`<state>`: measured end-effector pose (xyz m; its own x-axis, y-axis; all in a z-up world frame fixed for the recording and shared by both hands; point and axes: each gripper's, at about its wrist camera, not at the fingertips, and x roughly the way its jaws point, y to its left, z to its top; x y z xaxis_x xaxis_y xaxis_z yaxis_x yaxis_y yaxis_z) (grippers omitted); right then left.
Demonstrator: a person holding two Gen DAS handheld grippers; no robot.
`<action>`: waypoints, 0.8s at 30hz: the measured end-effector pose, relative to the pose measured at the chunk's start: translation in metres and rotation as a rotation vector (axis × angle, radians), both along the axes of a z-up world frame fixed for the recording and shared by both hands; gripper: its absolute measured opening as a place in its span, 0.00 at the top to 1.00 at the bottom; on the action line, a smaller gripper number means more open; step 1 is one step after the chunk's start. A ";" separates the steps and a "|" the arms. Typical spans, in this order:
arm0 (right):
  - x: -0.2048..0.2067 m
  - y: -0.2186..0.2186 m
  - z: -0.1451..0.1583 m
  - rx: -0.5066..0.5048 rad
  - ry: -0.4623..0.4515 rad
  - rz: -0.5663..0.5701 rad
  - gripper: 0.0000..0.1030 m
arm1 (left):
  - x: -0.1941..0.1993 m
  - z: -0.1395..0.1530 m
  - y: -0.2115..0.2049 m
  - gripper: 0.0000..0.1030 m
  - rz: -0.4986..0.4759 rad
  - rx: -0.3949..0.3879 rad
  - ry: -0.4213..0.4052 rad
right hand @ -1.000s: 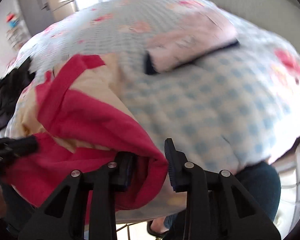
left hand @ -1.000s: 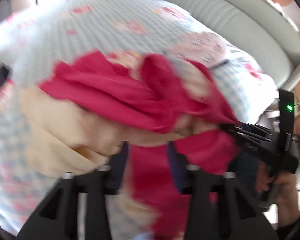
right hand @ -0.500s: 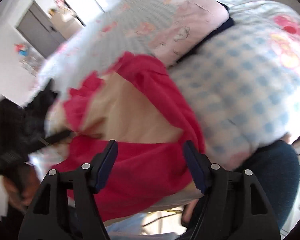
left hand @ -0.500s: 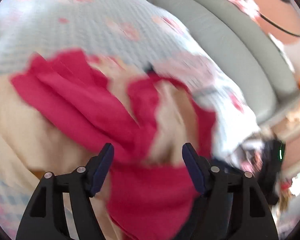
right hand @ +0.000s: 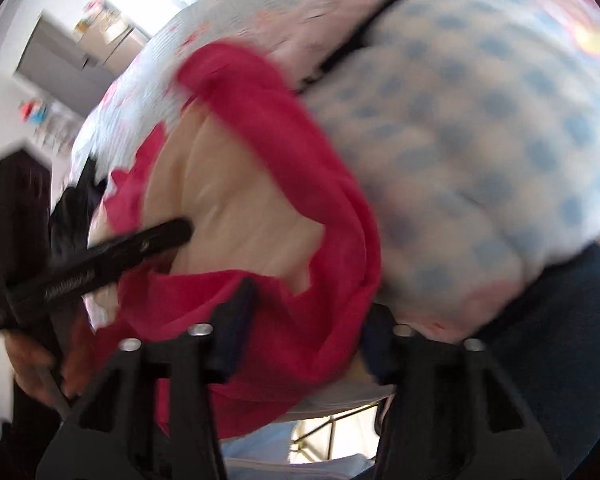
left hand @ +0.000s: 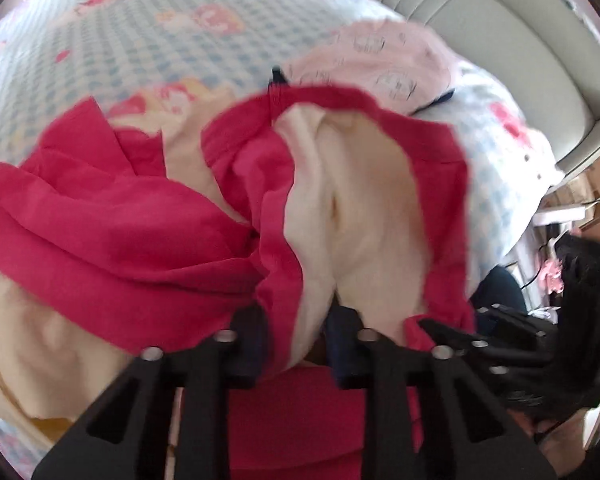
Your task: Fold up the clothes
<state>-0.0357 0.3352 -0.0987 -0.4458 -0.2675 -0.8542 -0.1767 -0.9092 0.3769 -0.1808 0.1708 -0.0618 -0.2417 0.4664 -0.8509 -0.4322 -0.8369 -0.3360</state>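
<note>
A red and cream garment (left hand: 112, 232) lies crumpled on the bed, its cream inside (left hand: 360, 208) showing. My left gripper (left hand: 298, 320) is shut on a bunched fold of red and cream cloth at the near edge. My right gripper (right hand: 306, 312) has its jaws closing around a thick roll of the red hem (right hand: 300, 240), and the pads touch the cloth. In the left wrist view the right gripper's fingers (left hand: 460, 336) reach in from the right. One of the left gripper's fingers (right hand: 140, 244) crosses the cream cloth in the right wrist view.
The bed carries a blue-checked sheet (left hand: 120, 32) with pink prints. A folded pale pink garment (left hand: 380, 52) lies behind the red one. A grey padded headboard (left hand: 480, 12) is at the far right. Dark clothing (right hand: 76, 200) is on the left; a person's dark trouser leg (right hand: 560, 320) is at the bed edge.
Half a second ago both grippers stood wide open over the garment. Now each has closed on cloth at the near edge, and the left one has shifted across it.
</note>
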 end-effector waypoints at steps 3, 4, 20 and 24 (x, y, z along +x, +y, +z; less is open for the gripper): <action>-0.002 -0.005 0.004 0.060 0.001 0.012 0.81 | 0.006 0.033 -0.031 0.93 0.057 0.010 0.115; -0.003 -0.005 0.006 0.074 0.006 0.008 0.83 | 0.006 0.044 -0.042 0.93 0.085 0.034 0.139; -0.079 -0.053 0.322 0.383 0.784 0.033 0.91 | -0.008 0.360 -0.182 0.94 0.293 0.154 0.794; -0.059 -0.061 0.316 0.303 0.796 0.054 0.91 | 0.024 0.310 -0.230 0.94 0.326 0.192 0.696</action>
